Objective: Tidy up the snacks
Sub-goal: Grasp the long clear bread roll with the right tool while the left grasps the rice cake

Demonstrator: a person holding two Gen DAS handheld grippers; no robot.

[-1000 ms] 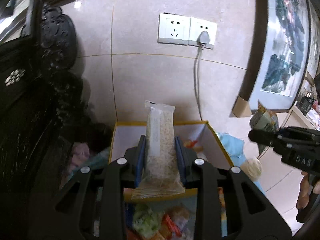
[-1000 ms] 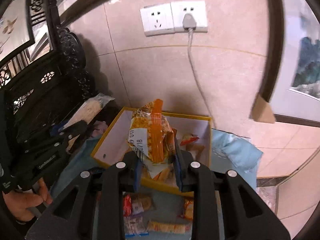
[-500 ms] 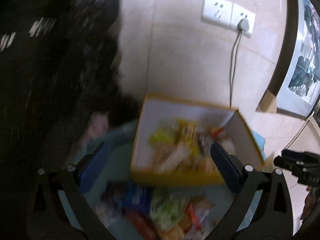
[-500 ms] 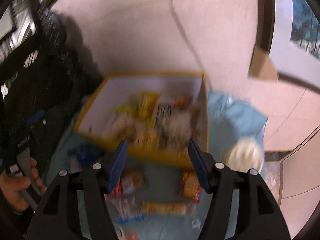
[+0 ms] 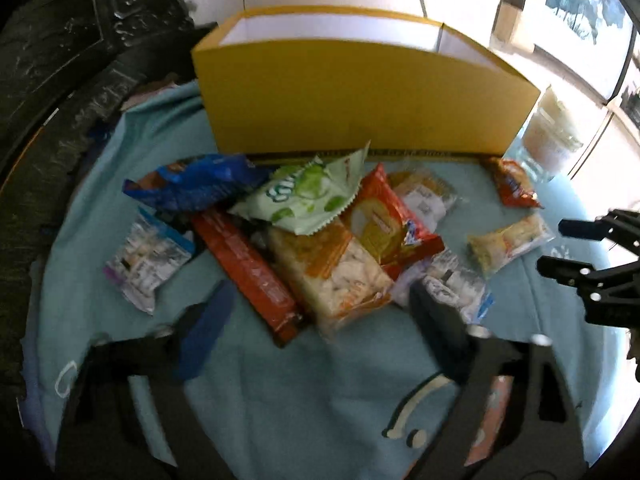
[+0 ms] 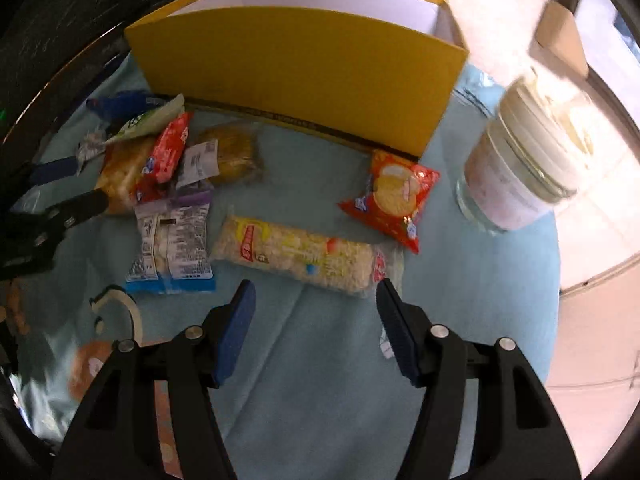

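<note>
Dropped both pkts since 1 s ago; lowered from above yellow box [image 6: 296,76] to snack pile in front. Left gripper [image 5: 320,308] wide open, empty, over orange-white cracker pack [image 5: 332,276]. Right gripper [image 6: 316,292] wide open, empty, just short of long rice-bar pkt [image 6: 296,256] on blue cloth [image 6: 320,380]. Jar [image 6: 524,172] to right of box.

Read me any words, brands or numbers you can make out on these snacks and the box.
Nothing reads clearly.
Green packet: white logo lettering, blurred.
Long rice bar packet: red label with characters, too blurred.
Clear packet: barcode and fine print, too small.
Yellow box: dark printed strip along its base, unreadable.
</note>
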